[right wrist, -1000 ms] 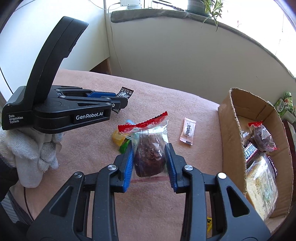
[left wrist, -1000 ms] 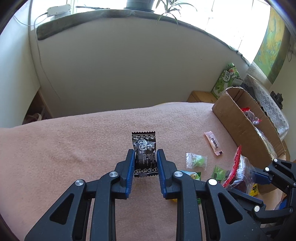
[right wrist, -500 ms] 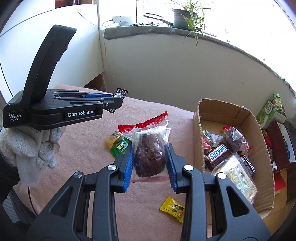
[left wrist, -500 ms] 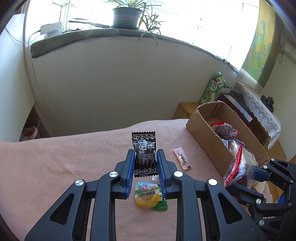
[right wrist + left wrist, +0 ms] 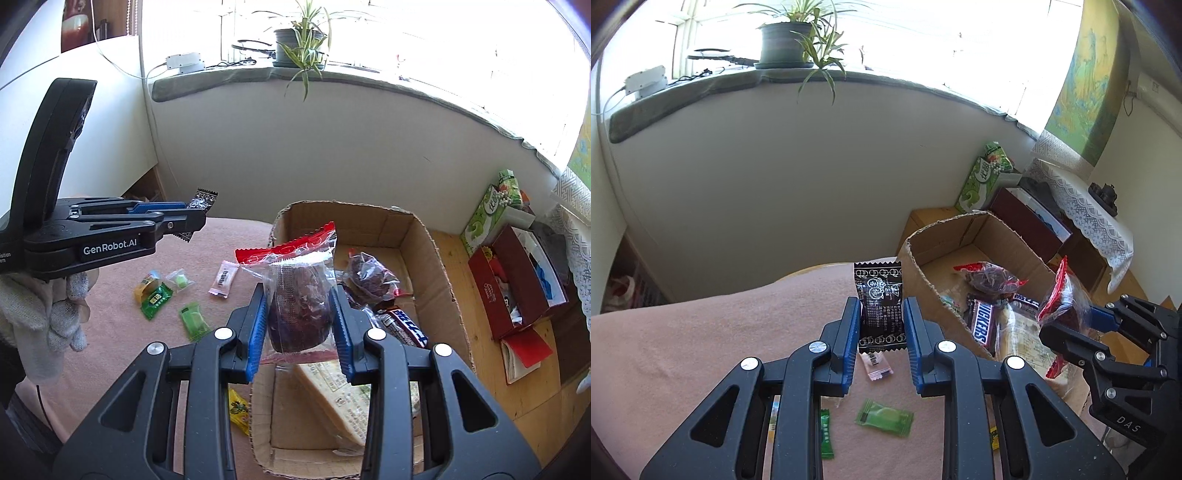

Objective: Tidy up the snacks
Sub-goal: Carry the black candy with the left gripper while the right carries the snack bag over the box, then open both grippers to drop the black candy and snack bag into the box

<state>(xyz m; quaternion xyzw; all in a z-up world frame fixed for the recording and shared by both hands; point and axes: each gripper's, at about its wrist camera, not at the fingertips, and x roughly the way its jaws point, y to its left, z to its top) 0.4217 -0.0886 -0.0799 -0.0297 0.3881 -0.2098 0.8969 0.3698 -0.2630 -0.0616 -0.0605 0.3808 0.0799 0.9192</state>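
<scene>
Clearly mid-carry: the left gripper [image 5: 881, 328] pinches a black sachet [image 5: 880, 295], the right gripper [image 5: 299, 325] a clear cake packet [image 5: 297, 295]. Next, both likely need releasing over the cardboard box [image 5: 439, 258] at right.

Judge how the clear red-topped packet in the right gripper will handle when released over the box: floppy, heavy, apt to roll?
The packet probably flops: its film creases loosely above the right gripper. The dark cake inside looks dense, so it should drop straight rather than drift. Rolling seems unlikely; the box already holds snacks that would stop it.
</scene>
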